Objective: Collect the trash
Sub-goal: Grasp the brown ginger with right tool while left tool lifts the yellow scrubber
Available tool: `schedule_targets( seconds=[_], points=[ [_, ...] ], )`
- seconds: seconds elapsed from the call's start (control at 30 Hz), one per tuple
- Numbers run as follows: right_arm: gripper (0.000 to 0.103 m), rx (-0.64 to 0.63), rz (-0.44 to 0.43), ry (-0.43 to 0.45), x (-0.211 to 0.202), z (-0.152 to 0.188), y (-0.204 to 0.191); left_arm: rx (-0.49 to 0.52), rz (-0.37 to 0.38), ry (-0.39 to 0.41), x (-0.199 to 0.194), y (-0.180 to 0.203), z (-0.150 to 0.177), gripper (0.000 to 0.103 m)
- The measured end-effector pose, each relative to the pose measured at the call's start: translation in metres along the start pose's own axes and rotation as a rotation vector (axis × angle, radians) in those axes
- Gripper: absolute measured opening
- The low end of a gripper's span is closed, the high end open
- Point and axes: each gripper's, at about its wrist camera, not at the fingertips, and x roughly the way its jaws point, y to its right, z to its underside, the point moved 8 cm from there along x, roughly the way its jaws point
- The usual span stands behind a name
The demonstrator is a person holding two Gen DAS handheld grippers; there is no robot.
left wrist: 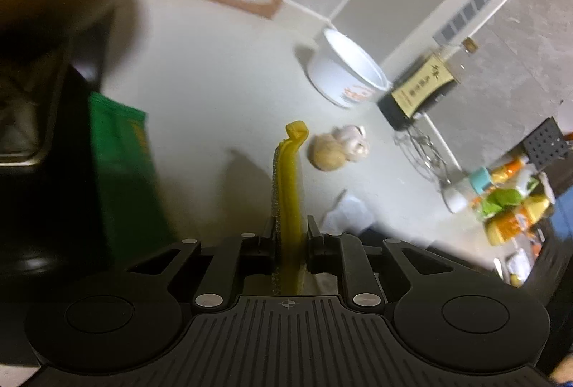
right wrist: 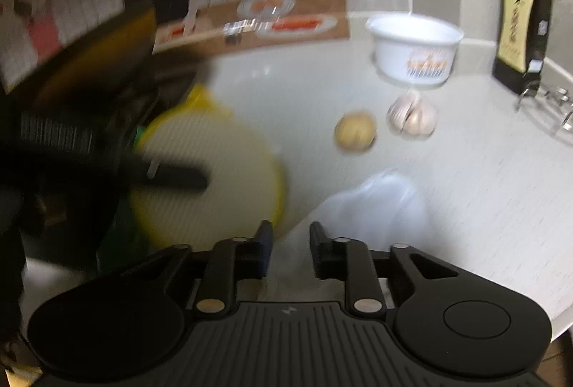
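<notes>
Clamping yellow mesh disc (left wrist: pixel 288 186) edge-on – left gripper (left wrist: pixel 289 229); right gripper (right wrist: pixel 290 236) parted, empty.

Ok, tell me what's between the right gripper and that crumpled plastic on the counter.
Nothing visible. The right gripper, jaws open and empty, faces the crumpled plastic over bare counter. The yellow disc sits off to the left; the potato and garlic lie beyond.

free: bare counter (right wrist: pixel 465 172) right | blocked: potato (right wrist: pixel 355 130), garlic (right wrist: pixel 412 115), bowl (right wrist: pixel 414 47) ahead
</notes>
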Motion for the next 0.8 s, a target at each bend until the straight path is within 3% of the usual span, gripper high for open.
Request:
schedule_targets(
  seconds=[0.03,0.1,0.23,0.47,0.53,0.57,0.67,0.8],
  points=[
    [0.047,0.015,0.011,0.021,-0.001,-0.011,0.006,0.007,-0.012,0.017,-0.006,-0.002,0.001,0.018],
    [0.058,0.028,0.045,0.045,0.004,-0.028,0.017,0.01,-0.03,0.033,-0.017,-0.007,0.001,0.018],
    [0.061,0.018,0.13,0.004,0.043,-0.056,0.037,0.011,-0.051,0.054,-0.03,-0.013,0.0,0.018],
    [0.06,0.054,0.132,-0.102,0.107,-0.063,0.044,0.018,-0.087,0.077,-0.042,-0.02,0.0,0.018],
    [0.04,0.029,0.155,-0.134,0.115,-0.06,0.041,0.017,-0.095,0.082,-0.044,-0.021,0.0,0.018],
    [0.039,0.028,0.152,-0.136,0.114,-0.059,0.04,0.019,-0.102,0.085,-0.045,-0.022,0.0,0.018],
    [0.039,0.059,0.079,-0.115,0.097,-0.056,0.03,0.03,-0.107,0.093,-0.049,-0.021,-0.001,0.018],
    [0.039,0.134,-0.092,-0.052,0.057,-0.062,0.006,0.051,-0.114,0.102,-0.051,-0.017,-0.002,0.018]
  ],
)
